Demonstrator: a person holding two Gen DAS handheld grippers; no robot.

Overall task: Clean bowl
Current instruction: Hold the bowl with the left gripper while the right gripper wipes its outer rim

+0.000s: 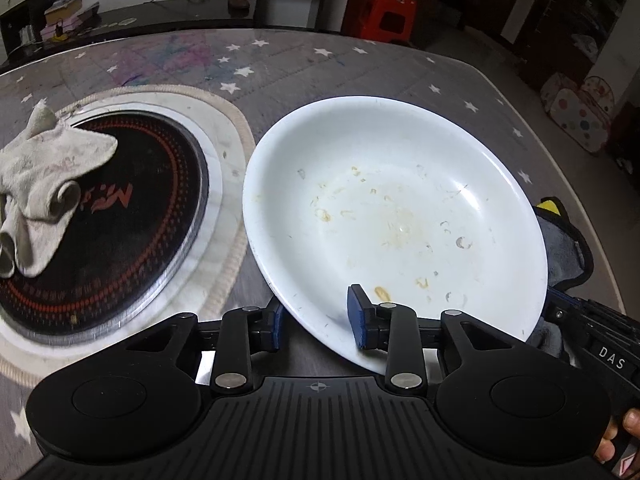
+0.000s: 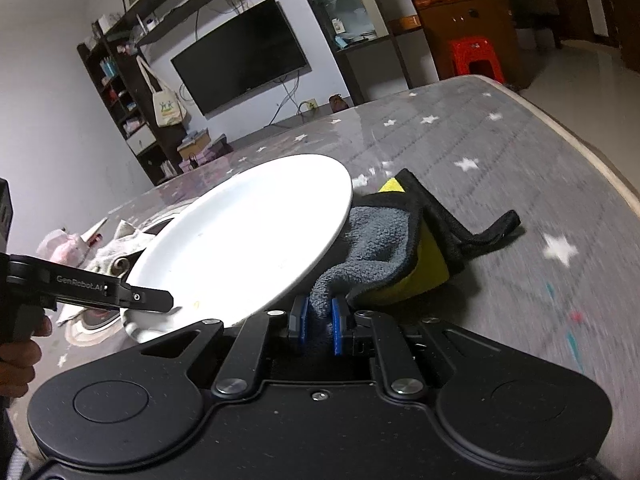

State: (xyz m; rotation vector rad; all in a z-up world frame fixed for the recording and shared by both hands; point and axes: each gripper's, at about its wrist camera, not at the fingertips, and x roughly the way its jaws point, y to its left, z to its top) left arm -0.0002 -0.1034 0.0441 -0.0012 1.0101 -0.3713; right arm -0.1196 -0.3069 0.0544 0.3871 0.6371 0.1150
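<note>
Left wrist view: I see the grey star-print table [image 1: 360,60] filling most of the frame, with a round black induction cooktop [image 1: 132,216] set into it at left. A crumpled off-white rag [image 1: 44,184] lies on the cooktop's left side. The white bowl [image 1: 392,216] is the next biggest thing, shallow, tilted up off the table, food smears and crumbs across its inside. My left gripper [image 1: 318,316] straddles the bowl's near rim: one blue pad sits inside the bowl, the other outside under the rim. The pads are spread fairly wide, and I cannot tell whether they actually clamp the rim.

Right wrist view: same bowl [image 2: 248,236] sits up and left of my right gripper [image 2: 318,322], just beside it, its raised edge over the cloth. The grey and yellow cloth [image 2: 384,248] with black trim lies on the table [image 2: 520,160], partly tucked under the bowl's right edge. The right gripper's blue pads are drawn close together, pinching a grey fold of that cloth. The left gripper [image 2: 160,300] shows at the frame's left, reaching onto the bowl's near rim.
</note>
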